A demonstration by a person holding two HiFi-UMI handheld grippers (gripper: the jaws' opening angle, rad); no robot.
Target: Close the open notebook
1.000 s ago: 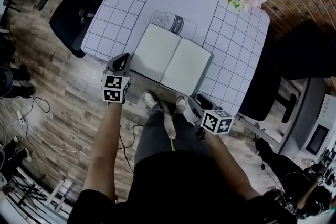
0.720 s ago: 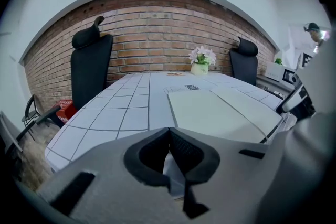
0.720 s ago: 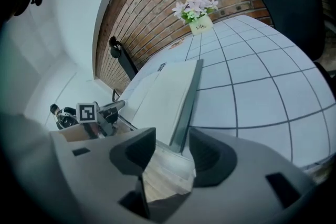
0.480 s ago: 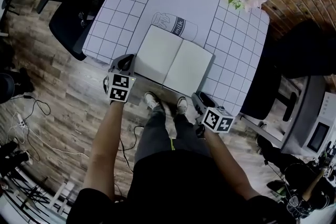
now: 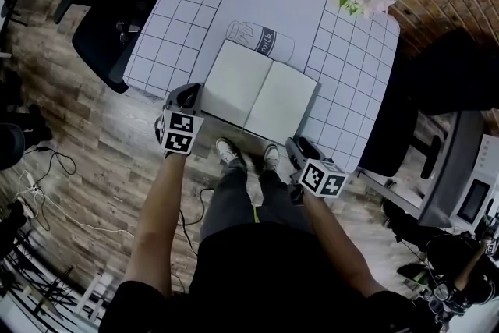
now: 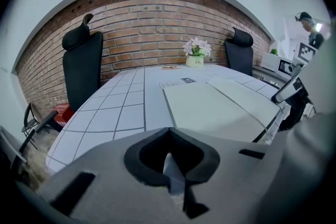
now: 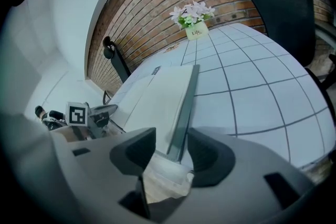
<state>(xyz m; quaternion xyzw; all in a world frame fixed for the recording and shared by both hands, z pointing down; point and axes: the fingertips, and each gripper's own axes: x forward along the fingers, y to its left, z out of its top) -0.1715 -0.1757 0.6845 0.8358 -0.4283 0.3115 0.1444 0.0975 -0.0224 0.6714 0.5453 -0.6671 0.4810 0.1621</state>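
Both tongs have crept closer to the open notebook (image 5: 261, 93), which lies flat at the near edge of the table (image 5: 355, 66), so closing has not begun. The left tongs (image 5: 187, 95) are pressed together, while the right tongs (image 5: 297, 146) stand apart. Only the right gripper view shows the notebook's right edge lined up with the gap between its jaws.

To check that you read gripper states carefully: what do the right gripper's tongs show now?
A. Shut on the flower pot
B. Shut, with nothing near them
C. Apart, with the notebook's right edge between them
C: in the right gripper view, the right gripper has its tongs apart, and the dark right edge of the open notebook runs in between them.
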